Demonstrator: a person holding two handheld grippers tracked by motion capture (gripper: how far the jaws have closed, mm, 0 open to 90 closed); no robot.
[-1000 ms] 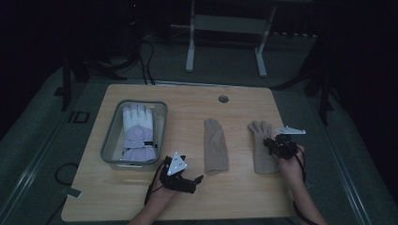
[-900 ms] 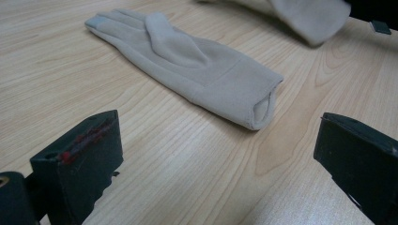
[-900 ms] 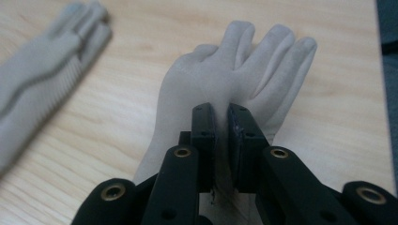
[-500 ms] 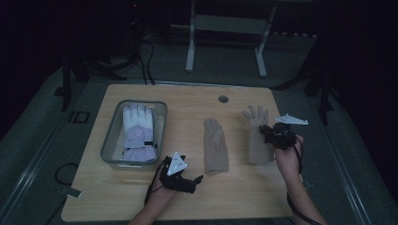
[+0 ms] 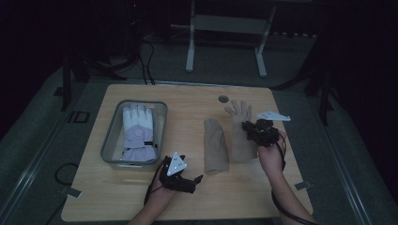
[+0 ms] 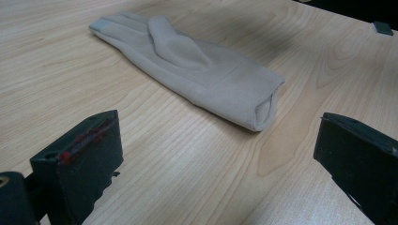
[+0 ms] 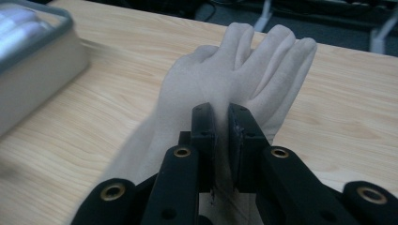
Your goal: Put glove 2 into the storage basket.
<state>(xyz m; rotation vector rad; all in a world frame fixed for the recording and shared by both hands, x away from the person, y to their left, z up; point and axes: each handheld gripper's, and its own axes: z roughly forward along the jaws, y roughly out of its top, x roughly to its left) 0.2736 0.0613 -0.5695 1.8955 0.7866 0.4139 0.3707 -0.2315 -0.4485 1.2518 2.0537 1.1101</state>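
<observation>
Compared with a second ago, clear change on the right side only. Right gripper now farther up the table and lifted, jaws nipped together on the fabric of the right-hand beige glove, seen pinched between them in the right gripper view. Glove dragged along with it: fingers now reaching toward the small round grommet near the far edge, where earlier lying lower and level with its partner; cuff end trailing on the wood beside the holding hand, front part bunched and raised off the surface. Left gripper unchanged, resting near the front edge, jaws spread wide with nothing between them, pointing at the cuff of the other beige glove. That glove flat in the middle of the table, same place as before, just beside the dragged one. Grey bin at the left with the white and lilac padded glove inside, likewise untouched and unmoved.
</observation>
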